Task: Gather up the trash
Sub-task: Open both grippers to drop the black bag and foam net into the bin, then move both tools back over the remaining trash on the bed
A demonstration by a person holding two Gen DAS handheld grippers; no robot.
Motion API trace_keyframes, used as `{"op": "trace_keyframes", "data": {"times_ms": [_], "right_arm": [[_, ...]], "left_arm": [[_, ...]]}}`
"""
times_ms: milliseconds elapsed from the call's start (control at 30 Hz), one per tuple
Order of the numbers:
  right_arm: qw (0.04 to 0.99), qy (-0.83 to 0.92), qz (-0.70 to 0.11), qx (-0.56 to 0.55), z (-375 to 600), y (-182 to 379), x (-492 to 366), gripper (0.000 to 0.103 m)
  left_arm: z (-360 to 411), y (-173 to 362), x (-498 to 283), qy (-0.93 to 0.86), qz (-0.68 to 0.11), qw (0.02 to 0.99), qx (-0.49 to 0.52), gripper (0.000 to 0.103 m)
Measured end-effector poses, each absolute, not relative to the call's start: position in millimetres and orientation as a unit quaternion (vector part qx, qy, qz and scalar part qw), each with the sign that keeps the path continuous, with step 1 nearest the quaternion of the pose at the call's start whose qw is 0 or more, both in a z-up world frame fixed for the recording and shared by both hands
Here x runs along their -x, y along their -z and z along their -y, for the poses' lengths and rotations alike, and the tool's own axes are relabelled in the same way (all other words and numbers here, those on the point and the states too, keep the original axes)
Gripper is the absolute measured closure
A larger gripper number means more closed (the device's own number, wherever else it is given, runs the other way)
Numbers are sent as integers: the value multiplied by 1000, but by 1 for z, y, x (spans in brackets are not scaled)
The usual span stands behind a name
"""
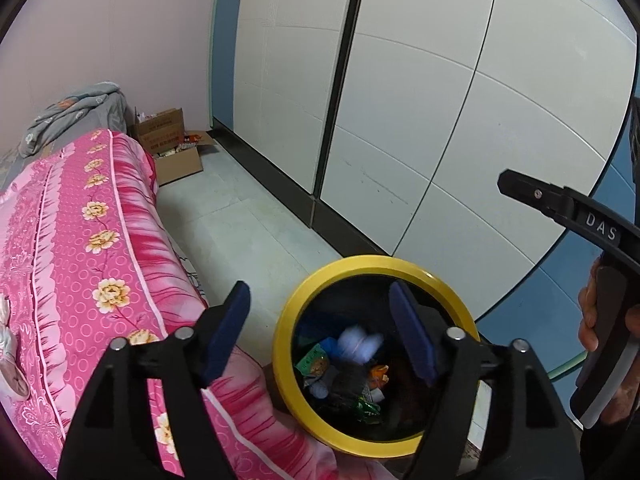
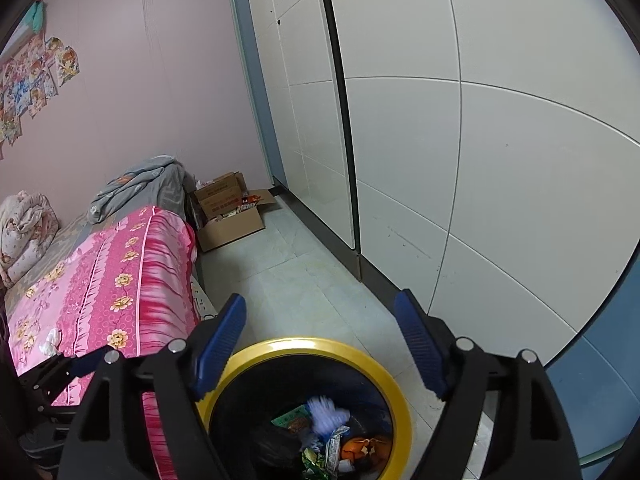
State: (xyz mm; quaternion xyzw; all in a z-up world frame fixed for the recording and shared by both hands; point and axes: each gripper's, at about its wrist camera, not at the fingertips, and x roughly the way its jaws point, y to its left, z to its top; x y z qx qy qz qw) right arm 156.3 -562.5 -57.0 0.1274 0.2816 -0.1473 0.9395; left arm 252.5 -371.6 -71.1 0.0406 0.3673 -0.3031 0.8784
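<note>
Both grippers hang over the bin (image 1: 376,360) now, a round black tub with a bright yellow rim, standing on the pale tiled floor (image 1: 248,216) between the bed (image 1: 80,240) and the white wardrobe (image 1: 440,100). The left gripper (image 1: 320,332) has its blue-padded jaws spread wide, nothing between the pads. The right gripper (image 2: 320,344) shows the same: jaws well apart, nothing gripped.

Down inside the bin, a pale bluish-white wad (image 2: 326,414) shows as a blur in both views, above a heap of wrappers (image 2: 332,452): green foil, an orange packet, a green-and-orange sachet. A dark bag lines the tub.

In the left view, the other gripper's black body juts in at the right edge, with a hand (image 1: 592,320) wrapped round its handle. The bed wears a pink flowered cover; a cardboard box (image 2: 230,216) sits open at the far corner.
</note>
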Motion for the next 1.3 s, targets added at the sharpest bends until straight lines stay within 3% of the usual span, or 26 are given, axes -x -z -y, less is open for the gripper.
{"op": "trace_keyframes", "data": {"times_ms": [467, 900, 1300], "right_arm": [[951, 90, -275, -112, 512, 36, -152, 28], [959, -30, -275, -56, 400, 21, -165, 24], [931, -154, -329, -17, 271, 60, -203, 24]], "left_arm": [[288, 56, -270, 222, -353, 908, -38, 26], [142, 55, -308, 117, -345, 931, -18, 26], [27, 90, -360, 45, -381, 923, -22, 27]]}}
